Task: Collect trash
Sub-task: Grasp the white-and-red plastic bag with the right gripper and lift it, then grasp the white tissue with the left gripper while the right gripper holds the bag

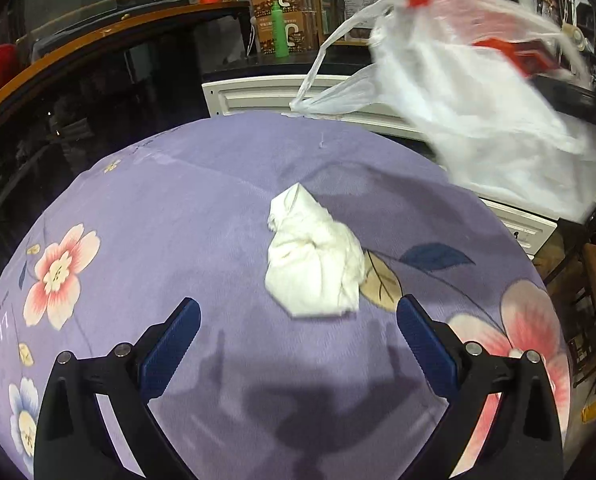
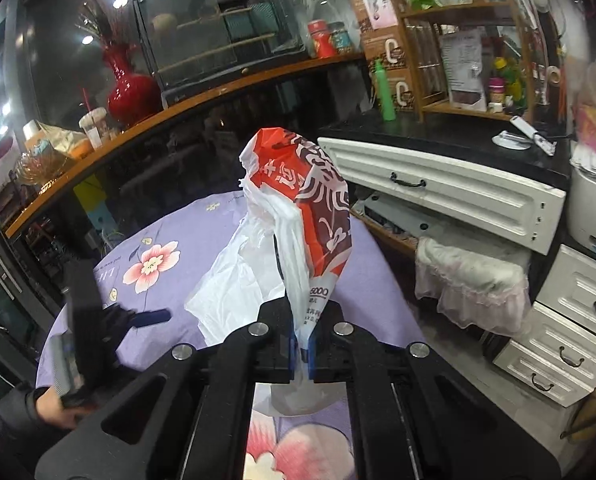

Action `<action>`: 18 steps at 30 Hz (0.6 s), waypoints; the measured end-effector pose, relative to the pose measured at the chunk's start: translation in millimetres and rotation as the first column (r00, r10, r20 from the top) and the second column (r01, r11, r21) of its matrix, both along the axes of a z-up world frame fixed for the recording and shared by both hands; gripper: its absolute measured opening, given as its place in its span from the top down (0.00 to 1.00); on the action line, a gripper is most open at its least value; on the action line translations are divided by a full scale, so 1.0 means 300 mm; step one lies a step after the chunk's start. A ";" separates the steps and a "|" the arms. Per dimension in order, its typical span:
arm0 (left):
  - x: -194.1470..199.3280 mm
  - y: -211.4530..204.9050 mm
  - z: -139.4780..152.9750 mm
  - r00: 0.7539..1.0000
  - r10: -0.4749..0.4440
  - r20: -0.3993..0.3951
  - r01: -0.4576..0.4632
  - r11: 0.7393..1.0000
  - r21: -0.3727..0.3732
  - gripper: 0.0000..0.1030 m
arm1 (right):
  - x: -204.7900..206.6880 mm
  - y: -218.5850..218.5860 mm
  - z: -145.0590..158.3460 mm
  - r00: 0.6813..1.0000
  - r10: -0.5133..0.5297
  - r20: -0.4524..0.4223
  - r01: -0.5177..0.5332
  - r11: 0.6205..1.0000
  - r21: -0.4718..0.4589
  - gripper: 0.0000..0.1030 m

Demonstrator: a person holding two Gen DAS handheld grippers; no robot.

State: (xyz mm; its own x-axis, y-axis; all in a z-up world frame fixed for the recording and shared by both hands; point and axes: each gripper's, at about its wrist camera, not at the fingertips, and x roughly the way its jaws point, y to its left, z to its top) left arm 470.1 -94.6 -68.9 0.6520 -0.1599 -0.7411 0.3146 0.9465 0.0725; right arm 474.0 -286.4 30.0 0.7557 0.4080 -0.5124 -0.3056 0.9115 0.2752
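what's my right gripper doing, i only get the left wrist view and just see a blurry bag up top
Observer: The right gripper is shut on the bag, pinching a gathered part of the plastic.
Operator: is the bag off the table
Observer: Mostly lifted, but its white lower part droops toward the purple cloth; I cannot tell if it touches.
Operator: where's my left gripper relative to it
Observer: The left gripper sits low to the left of the bag, over the cloth, apart from it.
Operator: can you see the tissue from there
Observer: No, the right wrist view does not show it; only yours shows the tissue.
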 end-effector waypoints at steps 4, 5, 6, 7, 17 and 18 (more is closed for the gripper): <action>0.078 -0.038 -0.025 0.999 0.008 -0.038 -0.007 1.000 0.006 0.09 | -0.029 -0.051 -0.014 1.000 -0.022 -0.003 0.022 1.000 -0.005 0.96; 0.094 -0.046 -0.033 0.999 0.008 -0.047 -0.008 1.000 0.010 0.12 | -0.034 -0.058 -0.020 1.000 -0.023 -0.007 0.023 1.000 -0.003 0.96; 0.109 -0.055 -0.043 0.998 0.013 -0.054 -0.012 1.000 0.020 0.15 | -0.040 -0.066 -0.028 1.000 -0.025 -0.011 0.025 1.000 0.000 0.96; 0.120 -0.060 -0.051 0.998 0.019 -0.057 -0.017 0.999 0.028 0.20 | -0.046 -0.072 -0.036 1.000 -0.027 -0.012 0.027 1.000 0.001 0.96; 0.100 -0.059 -0.052 0.997 0.069 -0.045 -0.069 0.998 0.000 0.77 | -0.102 -0.112 -0.084 0.998 -0.051 -0.022 0.052 0.997 0.049 0.96; 0.086 -0.053 -0.049 0.996 0.072 -0.042 -0.073 0.997 -0.004 0.78 | -0.111 -0.113 -0.086 0.998 -0.053 -0.021 0.055 0.997 0.053 0.96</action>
